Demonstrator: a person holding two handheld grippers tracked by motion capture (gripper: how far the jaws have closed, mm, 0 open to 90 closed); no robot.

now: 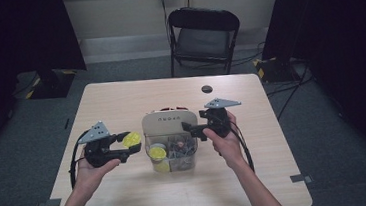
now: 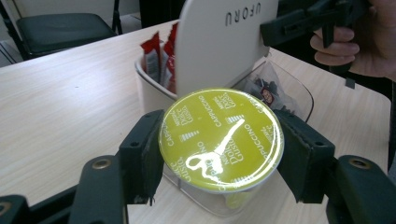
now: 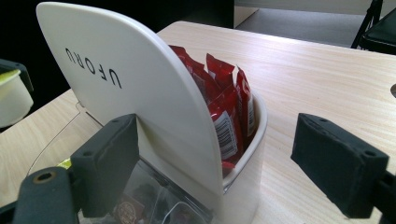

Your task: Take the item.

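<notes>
A yellow-lidded coffee capsule (image 2: 219, 140) sits between the pads of my left gripper (image 2: 219, 161), which is shut on it. In the high view that capsule (image 1: 132, 139) hangs just left of a white organizer box (image 1: 168, 120) with its "UFORU" lid raised. The box's clear front bin (image 1: 188, 157) holds more yellow capsules (image 1: 157, 152) and dark packets. Red sachets (image 3: 224, 107) stand in its rear bin. My right gripper (image 1: 193, 128) stands open at the box's right side. The raised lid (image 3: 116, 79) rises between its jaws, with the left pad (image 3: 109, 158) close against it.
The wooden table (image 1: 120, 96) has a round cable hole (image 1: 206, 89) behind the box. A black folding chair (image 1: 204, 36) stands beyond the far edge. Dark curtains hang on both sides of the room.
</notes>
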